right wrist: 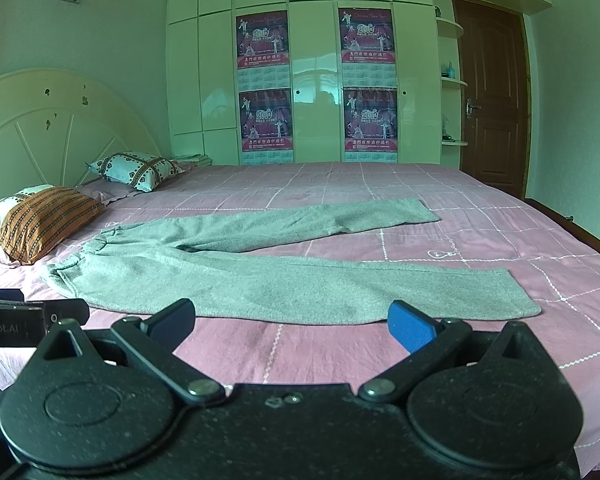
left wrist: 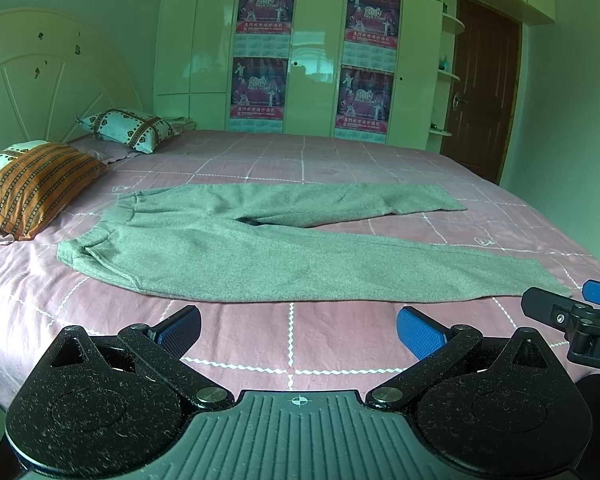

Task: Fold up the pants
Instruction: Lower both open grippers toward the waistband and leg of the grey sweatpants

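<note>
Grey pants [left wrist: 260,248] lie flat on the pink checked bed [left wrist: 332,344], waistband to the left near the pillows, the two legs spread apart to the right. They also show in the right wrist view [right wrist: 236,276]. My left gripper [left wrist: 300,332] is open and empty, held above the sheet just in front of the near leg. My right gripper [right wrist: 292,324] is open and empty, in front of the near leg's lower part. The right gripper's body shows at the right edge of the left wrist view [left wrist: 572,320].
Two pillows [left wrist: 40,184] lie at the left by the cream headboard [left wrist: 40,80]. A white wardrobe with posters [left wrist: 312,60] stands behind the bed, and a brown door [left wrist: 484,92] at the right. The bed's right edge [right wrist: 588,236] drops to the floor.
</note>
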Tool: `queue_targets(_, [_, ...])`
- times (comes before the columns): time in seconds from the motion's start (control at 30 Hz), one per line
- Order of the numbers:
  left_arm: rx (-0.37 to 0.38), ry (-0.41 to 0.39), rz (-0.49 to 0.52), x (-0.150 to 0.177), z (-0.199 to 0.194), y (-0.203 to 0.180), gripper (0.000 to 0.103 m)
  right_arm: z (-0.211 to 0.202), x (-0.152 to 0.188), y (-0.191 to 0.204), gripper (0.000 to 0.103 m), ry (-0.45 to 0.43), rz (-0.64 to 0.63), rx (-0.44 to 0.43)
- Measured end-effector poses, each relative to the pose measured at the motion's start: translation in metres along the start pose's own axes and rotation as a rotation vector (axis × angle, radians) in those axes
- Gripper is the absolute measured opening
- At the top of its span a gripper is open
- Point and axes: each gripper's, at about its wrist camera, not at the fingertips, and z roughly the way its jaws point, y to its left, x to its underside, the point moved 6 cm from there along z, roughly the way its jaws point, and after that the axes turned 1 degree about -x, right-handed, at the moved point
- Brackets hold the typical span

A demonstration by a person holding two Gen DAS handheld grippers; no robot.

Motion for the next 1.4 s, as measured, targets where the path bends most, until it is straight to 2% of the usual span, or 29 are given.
queue_targets(0.7, [-0.010,0.002,0.001,-0.001,0.001,0.004,0.103,0.001,0.006,-0.001,0.097,-0.003,0.004,-0.007])
queue_targets(0.8, [-0.046,-0.008,-0.009,-0.011,0.006,0.022,0.103,0.003,0.000,-0.001,0.097,-0.041,-0.001,-0.025])
queue_targets(0.83, [-0.066,-0.012,-0.017,-0.016,0.009,0.029,0.103,0.019,0.000,0.005,0.097,-0.054,-0.007,-0.035])
queue_targets(0.93, [-0.085,-0.017,-0.039,-0.033,0.024,0.059,0.103,0.035,-0.018,-0.001,0.097,-0.073,0.002,-0.061])
queue_targets(1.03, [-0.135,0.004,-0.015,-0.045,0.046,0.084,0.103,0.057,-0.035,-0.007,0.097,-0.052,0.003,-0.056])
queue_targets(1.23, [-0.115,0.061,-0.018,-0.063,0.092,0.118,0.103,0.092,-0.057,-0.019,0.097,-0.028,0.033,-0.080])
queue_targets(1.4, [-0.110,0.119,-0.025,-0.071,0.135,0.145,0.103,0.131,-0.069,-0.010,0.097,0.019,-0.018,-0.093])
